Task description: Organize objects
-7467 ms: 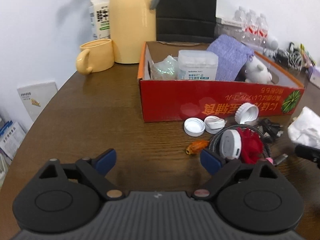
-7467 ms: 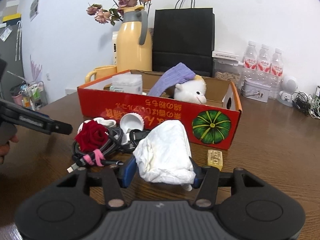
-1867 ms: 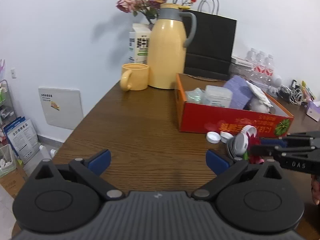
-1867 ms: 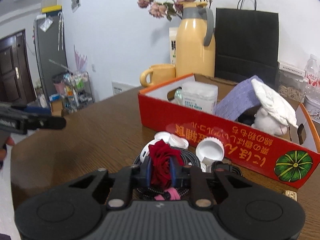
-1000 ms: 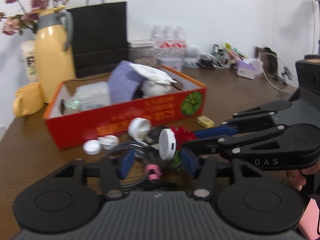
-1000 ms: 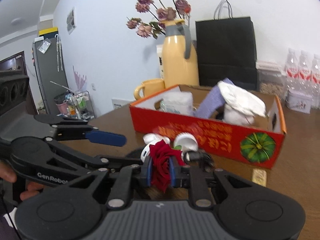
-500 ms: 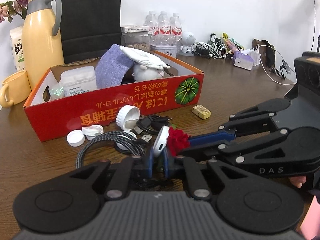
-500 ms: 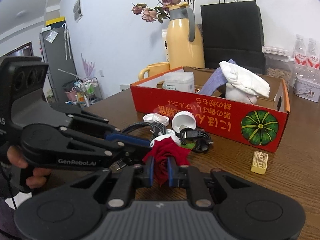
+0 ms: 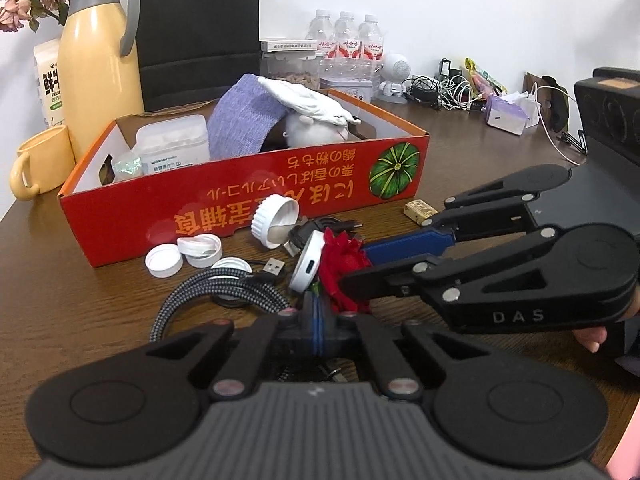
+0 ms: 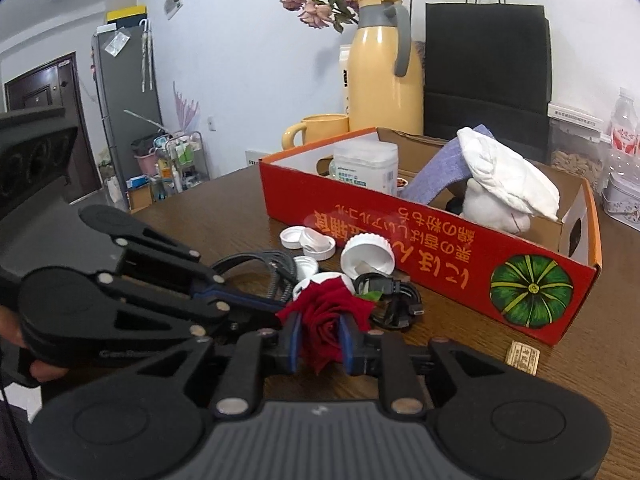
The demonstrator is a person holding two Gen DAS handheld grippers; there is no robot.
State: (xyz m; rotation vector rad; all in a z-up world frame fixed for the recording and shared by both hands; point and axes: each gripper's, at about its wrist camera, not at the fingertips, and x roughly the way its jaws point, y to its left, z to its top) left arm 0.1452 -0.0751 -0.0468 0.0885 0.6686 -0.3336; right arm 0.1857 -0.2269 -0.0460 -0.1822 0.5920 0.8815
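- Rose sits between the right gripper fingers, which have just eased wider.
- Left gripper fingers are pinched together beneath the rose; what they pinch is unclear.

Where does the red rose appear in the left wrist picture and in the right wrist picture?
Left wrist: the red rose is just right of centre, beside the white round charger.
Right wrist: the rose is at lower centre, between that gripper's fingers.
Shared landmark: the red box behind it.
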